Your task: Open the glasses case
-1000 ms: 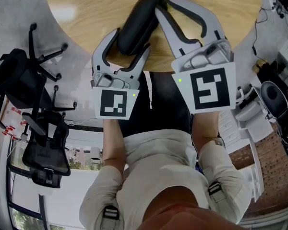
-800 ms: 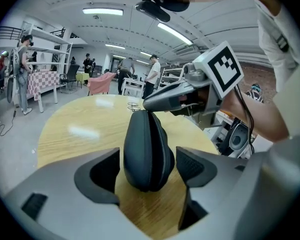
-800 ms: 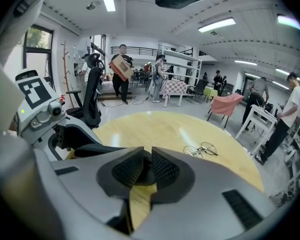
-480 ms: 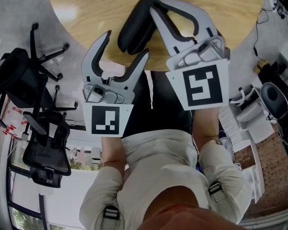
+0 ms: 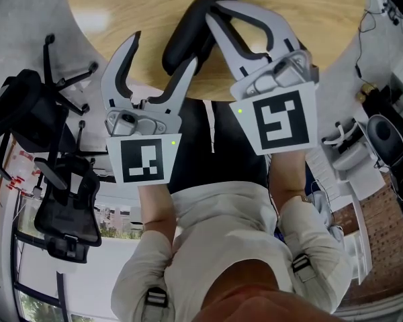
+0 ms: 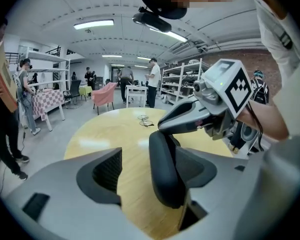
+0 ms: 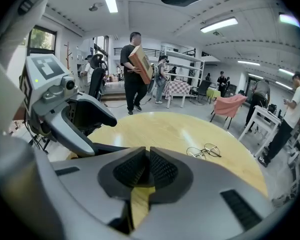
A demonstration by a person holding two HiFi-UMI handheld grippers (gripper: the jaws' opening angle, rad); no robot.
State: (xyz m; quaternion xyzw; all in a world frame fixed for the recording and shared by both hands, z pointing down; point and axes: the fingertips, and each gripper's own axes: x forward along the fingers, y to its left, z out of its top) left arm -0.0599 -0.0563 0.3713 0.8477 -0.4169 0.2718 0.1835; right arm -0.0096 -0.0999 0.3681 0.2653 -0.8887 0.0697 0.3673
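Indoors, wooden table (image 5: 309,19); left hand-held gripper (image 5: 162,50) freshly agape around glasses case (image 5: 188,32), right hand-held gripper (image 5: 213,11) clenched on it.

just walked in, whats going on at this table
A person is working on a black glasses case on a round wooden table, with a gripper in each hand. The right gripper is shut on the case's far end. The left gripper has just been opening its jaws; the case's near end sits between them, not clamped. The case looks closed. A pair of glasses lies farther out on the table.
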